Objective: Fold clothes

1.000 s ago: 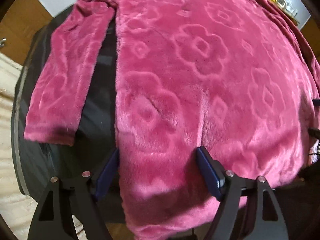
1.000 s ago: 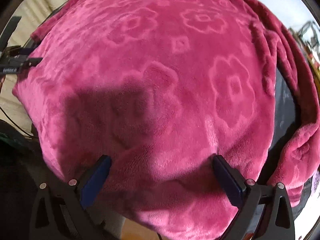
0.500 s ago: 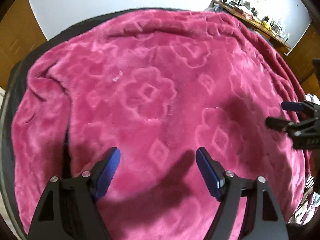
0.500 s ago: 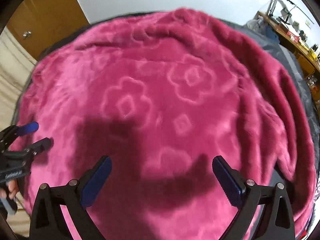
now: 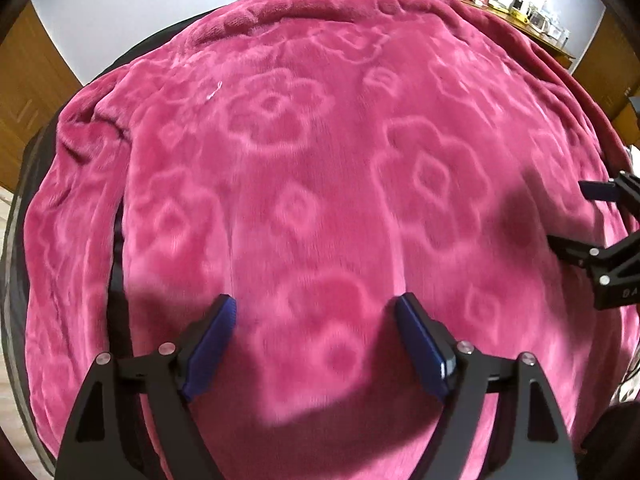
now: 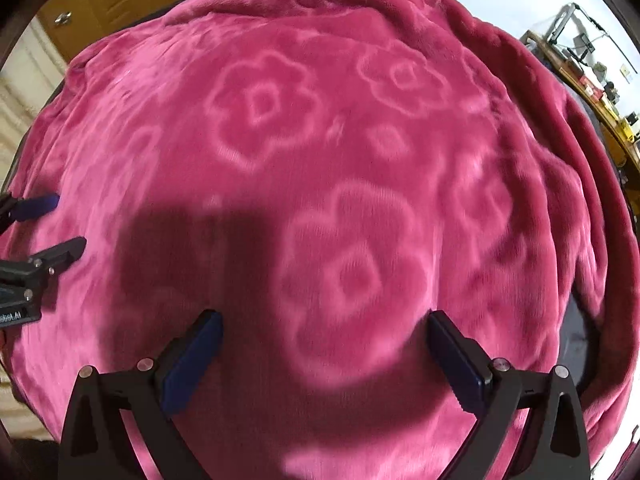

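Both claws gape empty over the pink garment [image 5: 320,160]; only the right view shows a door handle [image 6: 63,17].

Item: dark work surface [image 5: 16,264], black or charcoal, beneath me. Only slivers show: a curved band along the left edge in my left wrist view, a narrow strip [image 5: 117,256] in the gap between sleeve and body, and a patch [image 6: 578,344] at the lower right in my right wrist view. I cannot tell whether it is a table or a covered bed.

Lying directly on it: one magenta fleece garment [image 5: 320,184], plush, embossed with flower outlines, spread flat and covering nearly the whole top. Its left sleeve [image 5: 72,208] lies alongside the body. A rolled, ridged edge [image 6: 532,92] runs along its right side. The far edge [image 5: 304,4] is bunched in low folds.
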`<state>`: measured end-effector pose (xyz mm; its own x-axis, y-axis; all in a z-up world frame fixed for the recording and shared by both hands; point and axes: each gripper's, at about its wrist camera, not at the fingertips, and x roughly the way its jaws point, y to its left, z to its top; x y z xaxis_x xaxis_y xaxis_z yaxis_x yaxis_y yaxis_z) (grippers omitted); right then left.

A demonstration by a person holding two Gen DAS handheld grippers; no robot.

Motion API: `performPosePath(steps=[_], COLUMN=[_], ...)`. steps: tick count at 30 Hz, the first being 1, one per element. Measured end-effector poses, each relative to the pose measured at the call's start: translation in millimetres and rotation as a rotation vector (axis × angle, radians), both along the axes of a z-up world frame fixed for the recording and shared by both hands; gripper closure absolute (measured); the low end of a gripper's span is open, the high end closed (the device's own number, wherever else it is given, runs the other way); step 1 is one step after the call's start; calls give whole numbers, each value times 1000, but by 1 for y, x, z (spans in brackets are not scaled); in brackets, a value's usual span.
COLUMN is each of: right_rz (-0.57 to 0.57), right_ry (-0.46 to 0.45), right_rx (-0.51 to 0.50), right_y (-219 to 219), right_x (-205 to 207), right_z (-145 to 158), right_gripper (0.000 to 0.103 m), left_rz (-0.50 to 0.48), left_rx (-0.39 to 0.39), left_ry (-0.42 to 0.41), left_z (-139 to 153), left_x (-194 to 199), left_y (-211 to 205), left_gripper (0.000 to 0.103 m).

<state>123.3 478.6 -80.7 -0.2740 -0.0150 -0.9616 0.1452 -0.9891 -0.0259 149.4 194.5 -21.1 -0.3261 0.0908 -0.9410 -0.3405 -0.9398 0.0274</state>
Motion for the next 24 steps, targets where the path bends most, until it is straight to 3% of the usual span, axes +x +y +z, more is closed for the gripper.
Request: performPosePath(steps=[1, 10, 11, 14, 16, 24], right_rz=[10, 34, 34, 42, 60, 114], right_ry=[4, 38, 42, 47, 51, 122], right_rx=[-1, -11, -12, -17, -10, -10], right_y=[1, 12, 14, 19, 24, 44], right_x=[10, 95, 104, 130, 150, 232], right_z=[0, 5, 5, 7, 8, 17], right_gripper=[1, 1, 1, 1, 1, 1], left_rz=[2, 72, 79, 74, 89, 144], left_rx=[3, 3, -1, -34, -36, -19], left_ry=[6, 35, 37, 65, 73, 69], left_z=[0, 6, 3, 6, 25, 21], left_x=[25, 101, 114, 148, 183, 257], left_y=[1, -16, -32, -26, 22, 11], left_gripper=[18, 18, 18, 18, 18, 17])
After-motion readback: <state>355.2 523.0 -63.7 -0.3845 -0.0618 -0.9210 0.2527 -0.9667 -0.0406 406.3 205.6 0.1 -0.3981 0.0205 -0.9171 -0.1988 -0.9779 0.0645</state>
